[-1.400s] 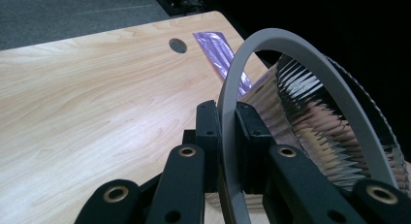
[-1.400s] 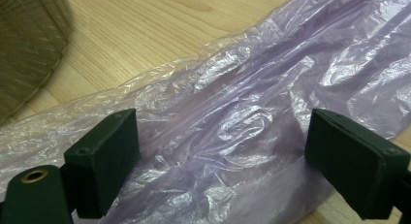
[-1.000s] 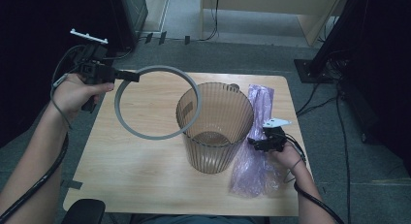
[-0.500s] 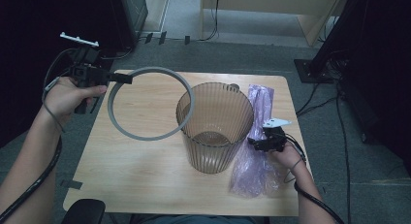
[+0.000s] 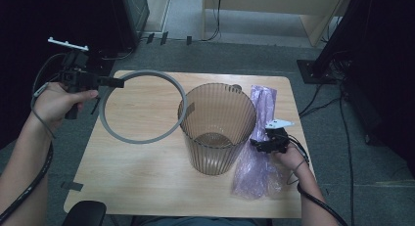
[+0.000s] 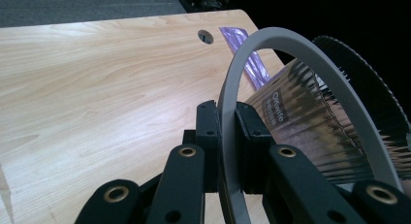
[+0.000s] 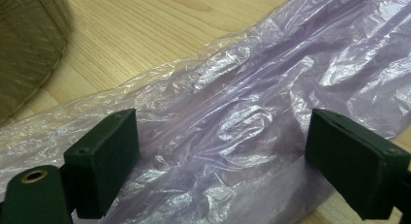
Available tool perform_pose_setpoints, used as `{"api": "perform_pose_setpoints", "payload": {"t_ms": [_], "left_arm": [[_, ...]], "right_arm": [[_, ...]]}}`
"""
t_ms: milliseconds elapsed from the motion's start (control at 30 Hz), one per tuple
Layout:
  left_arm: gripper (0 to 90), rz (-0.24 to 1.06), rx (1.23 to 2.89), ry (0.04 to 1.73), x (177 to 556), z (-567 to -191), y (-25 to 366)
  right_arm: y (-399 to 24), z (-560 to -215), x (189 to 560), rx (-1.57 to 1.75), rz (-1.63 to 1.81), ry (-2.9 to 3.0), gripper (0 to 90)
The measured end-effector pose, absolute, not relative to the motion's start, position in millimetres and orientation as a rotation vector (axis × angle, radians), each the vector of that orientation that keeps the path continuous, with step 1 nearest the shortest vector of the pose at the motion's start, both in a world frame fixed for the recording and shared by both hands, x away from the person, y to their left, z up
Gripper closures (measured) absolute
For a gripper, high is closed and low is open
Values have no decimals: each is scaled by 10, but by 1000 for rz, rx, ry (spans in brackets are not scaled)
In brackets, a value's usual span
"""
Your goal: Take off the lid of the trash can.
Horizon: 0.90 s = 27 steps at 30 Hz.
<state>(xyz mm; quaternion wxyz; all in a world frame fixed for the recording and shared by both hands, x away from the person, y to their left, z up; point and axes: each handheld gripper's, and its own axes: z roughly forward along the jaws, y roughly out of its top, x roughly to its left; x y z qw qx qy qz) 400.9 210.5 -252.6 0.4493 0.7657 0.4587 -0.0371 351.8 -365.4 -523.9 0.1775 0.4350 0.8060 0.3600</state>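
Tongs on my left [image 5: 116, 82] are clamped on the rim of a grey ring [image 5: 143, 107], holding it above the desk [image 5: 147, 177] just left of the ribbed brown bin [image 5: 218, 128]; the ring's far edge sits by the bin's rim. In the left gripper view both pads pinch the ring [image 6: 271, 59]. My right tongs [image 7: 223, 161] stand wide apart over the purple plastic bag [image 7: 232, 112], which lies flat on the desk right of the bin.

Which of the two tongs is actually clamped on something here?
The left tongs, pinching the grey ring. The right tongs stand wide open over the purple bag.
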Motion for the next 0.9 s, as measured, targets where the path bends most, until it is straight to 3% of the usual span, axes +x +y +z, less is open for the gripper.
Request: {"api": "perform_pose_setpoints", "payload": {"t_ms": [900], "left_arm": [[827, -63, 1852, 1202, 3932, -2841, 2347]], "right_arm": [[-3654, -5239, 3518, 1231, 1019, 2280, 118]]}}
